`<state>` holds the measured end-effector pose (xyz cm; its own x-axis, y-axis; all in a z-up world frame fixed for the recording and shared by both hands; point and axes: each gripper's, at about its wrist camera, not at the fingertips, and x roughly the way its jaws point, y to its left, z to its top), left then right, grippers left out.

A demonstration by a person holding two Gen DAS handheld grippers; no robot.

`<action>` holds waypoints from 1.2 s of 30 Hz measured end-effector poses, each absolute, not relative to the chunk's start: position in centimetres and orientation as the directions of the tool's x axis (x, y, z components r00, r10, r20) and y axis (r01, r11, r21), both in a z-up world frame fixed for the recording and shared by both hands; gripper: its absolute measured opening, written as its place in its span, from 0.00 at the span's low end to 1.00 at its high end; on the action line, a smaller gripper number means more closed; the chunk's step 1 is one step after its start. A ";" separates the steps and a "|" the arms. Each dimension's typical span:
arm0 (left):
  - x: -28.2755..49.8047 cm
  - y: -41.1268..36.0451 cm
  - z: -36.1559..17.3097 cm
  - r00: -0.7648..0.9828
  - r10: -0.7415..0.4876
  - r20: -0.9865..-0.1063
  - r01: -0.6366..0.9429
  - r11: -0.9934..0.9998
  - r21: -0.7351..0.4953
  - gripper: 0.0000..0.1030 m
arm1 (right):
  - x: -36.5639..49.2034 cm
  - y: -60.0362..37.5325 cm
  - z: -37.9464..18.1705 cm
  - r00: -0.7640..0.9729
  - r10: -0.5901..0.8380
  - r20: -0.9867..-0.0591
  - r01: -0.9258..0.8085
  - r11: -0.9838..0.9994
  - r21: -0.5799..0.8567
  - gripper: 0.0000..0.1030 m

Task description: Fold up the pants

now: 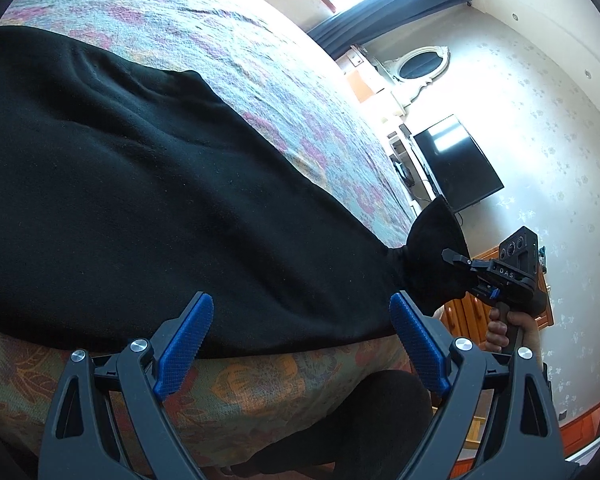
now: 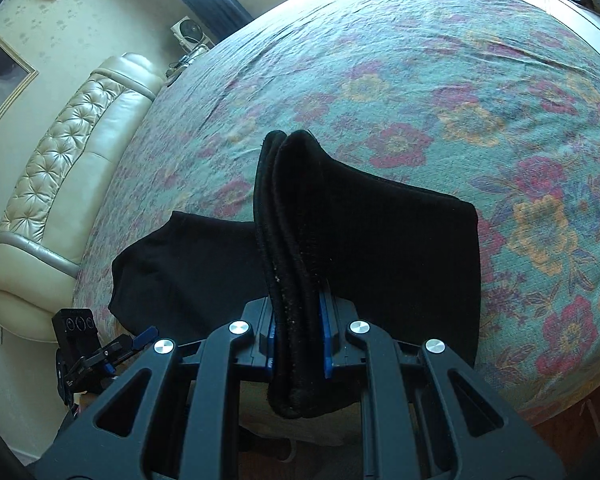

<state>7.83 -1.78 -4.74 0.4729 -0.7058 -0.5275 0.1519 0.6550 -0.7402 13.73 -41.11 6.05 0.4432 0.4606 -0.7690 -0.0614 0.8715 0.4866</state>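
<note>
Black pants (image 1: 140, 200) lie spread across the floral bedcover (image 1: 260, 80). My left gripper (image 1: 302, 340) hovers open over their near edge, close to the bed's side, with nothing pinched between its blue pads. To the right, my right gripper (image 1: 466, 264) holds one end of the pants bunched and lifted off the bed. In the right wrist view that gripper (image 2: 300, 340) is shut on stacked thick edges of the pants (image 2: 380, 232), which drape down onto the bedcover (image 2: 420, 60). The left gripper (image 2: 112, 352) shows at the lower left, beside the fabric.
A cream tufted headboard (image 2: 68, 152) runs along the bed's left side. A dark TV (image 1: 456, 160), an oval mirror (image 1: 420, 62) and wooden furniture (image 1: 472, 312) stand by the wall past the bed. A hand (image 1: 500, 328) grips the right gripper's handle.
</note>
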 end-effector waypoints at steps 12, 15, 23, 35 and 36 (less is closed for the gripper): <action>8.1 -0.8 -4.5 0.491 -0.688 -0.534 0.136 0.667 -0.733 0.86 | 14.6 -34.7 3.5 0.404 0.405 -0.821 -0.106 0.911 0.397 0.15; 8.1 -0.7 -4.6 0.492 -0.685 -0.537 0.131 0.668 -0.733 0.86 | 14.8 -33.6 2.6 0.396 0.395 -0.829 -0.108 0.916 0.386 0.15; 8.1 -0.7 -4.7 0.492 -0.684 -0.538 0.128 0.669 -0.732 0.86 | 15.4 -30.7 0.5 0.372 0.379 -0.847 -0.106 0.924 0.367 0.15; 8.3 -0.7 -5.0 0.493 -0.681 -0.542 0.126 0.672 -0.730 0.86 | 15.5 -26.9 -1.2 0.357 0.316 -0.879 -0.130 0.949 0.288 0.16; 8.3 -0.7 -5.0 0.492 -0.681 -0.543 0.125 0.673 -0.729 0.86 | 15.5 -26.7 -1.3 0.358 0.308 -0.881 -0.128 0.951 0.280 0.16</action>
<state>8.34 -0.72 -5.02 0.4915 -0.6805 -0.5434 0.1248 0.6726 -0.7294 15.52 -26.72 -1.35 0.3581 0.3080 -0.8814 -0.1284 0.9513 0.2802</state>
